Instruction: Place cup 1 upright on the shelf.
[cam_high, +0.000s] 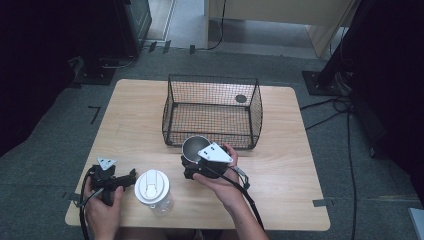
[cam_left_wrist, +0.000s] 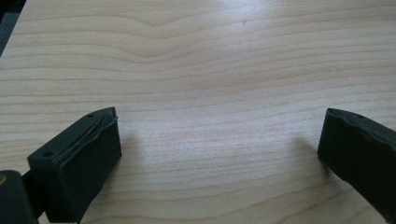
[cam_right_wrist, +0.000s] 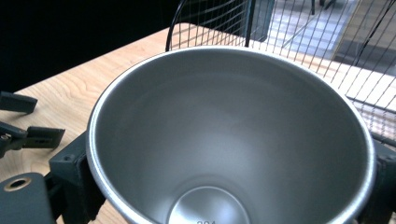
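Slippage is looming: the right gripper (cam_high: 200, 159) is clamping the round, smooth-walled steel cup (cam_high: 194, 148) at six o'clock of the black wire basket (cam_high: 212, 111), risking a fall. The left gripper (cam_left_wrist: 219, 149) is lying open, jaws apart.

Left gripper (cam_high: 131, 174) fingers spread wide, right gripper (cam_high: 189, 161) fingers clamped.

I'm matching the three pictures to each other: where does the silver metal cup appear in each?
High view: silver metal cup at centre, before the black wire basket.
Left gripper view: bare wooden table, no cup.
Right gripper view: cup fills centre.
Shared landmark: the wooden table.
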